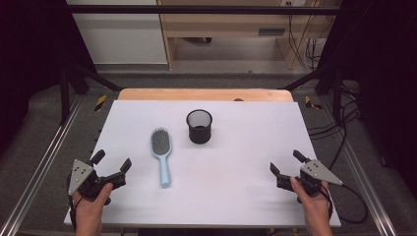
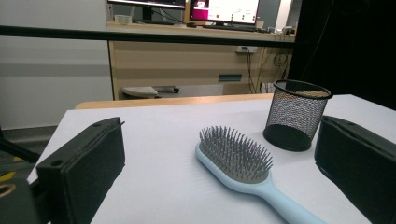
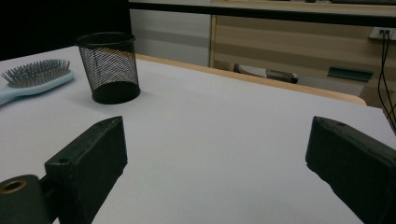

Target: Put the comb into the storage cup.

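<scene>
Both hands resting low at the near table corners, left gripper and right gripper wide open, empty, brush between.

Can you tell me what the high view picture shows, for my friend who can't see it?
A light blue hairbrush lies bristles up on a white table, beside an upright black mesh cup. Two hands hold open grippers, left and right, at the near corners.
</scene>
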`<action>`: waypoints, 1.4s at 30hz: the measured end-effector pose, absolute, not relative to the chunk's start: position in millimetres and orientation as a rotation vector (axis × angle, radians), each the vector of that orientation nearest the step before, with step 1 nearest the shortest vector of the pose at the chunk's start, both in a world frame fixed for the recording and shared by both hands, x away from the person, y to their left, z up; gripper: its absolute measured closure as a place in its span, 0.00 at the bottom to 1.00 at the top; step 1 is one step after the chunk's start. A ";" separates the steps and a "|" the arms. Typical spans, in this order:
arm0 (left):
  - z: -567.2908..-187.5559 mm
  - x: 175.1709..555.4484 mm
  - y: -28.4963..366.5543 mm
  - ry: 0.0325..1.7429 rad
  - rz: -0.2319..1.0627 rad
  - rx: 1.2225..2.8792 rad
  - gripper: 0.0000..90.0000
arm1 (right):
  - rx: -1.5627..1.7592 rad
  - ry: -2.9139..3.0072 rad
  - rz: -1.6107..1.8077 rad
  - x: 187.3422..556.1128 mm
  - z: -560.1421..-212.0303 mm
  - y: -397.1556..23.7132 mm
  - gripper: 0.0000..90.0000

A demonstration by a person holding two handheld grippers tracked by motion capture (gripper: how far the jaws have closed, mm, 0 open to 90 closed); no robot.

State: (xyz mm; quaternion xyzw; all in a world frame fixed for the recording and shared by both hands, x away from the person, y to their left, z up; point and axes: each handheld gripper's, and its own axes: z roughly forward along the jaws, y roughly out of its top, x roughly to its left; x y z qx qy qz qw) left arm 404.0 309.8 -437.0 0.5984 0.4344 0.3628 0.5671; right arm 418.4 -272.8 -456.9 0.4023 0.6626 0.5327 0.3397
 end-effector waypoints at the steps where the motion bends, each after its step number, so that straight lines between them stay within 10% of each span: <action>1: -437.1 404.0 309.3 1.026 0.854 1.406 0.02 | 1.047 1.726 1.387 418.5 -457.2 -272.7 0.06; 30: -417.0 430.4 210.9 0.913 0.785 1.660 0.08 | 1.072 1.734 1.380 419.5 -459.3 -273.3 0.05; 42: -436.0 429.7 199.7 0.897 0.713 1.764 0.45 | 1.074 1.736 1.378 420.9 -459.9 -273.2 0.05</action>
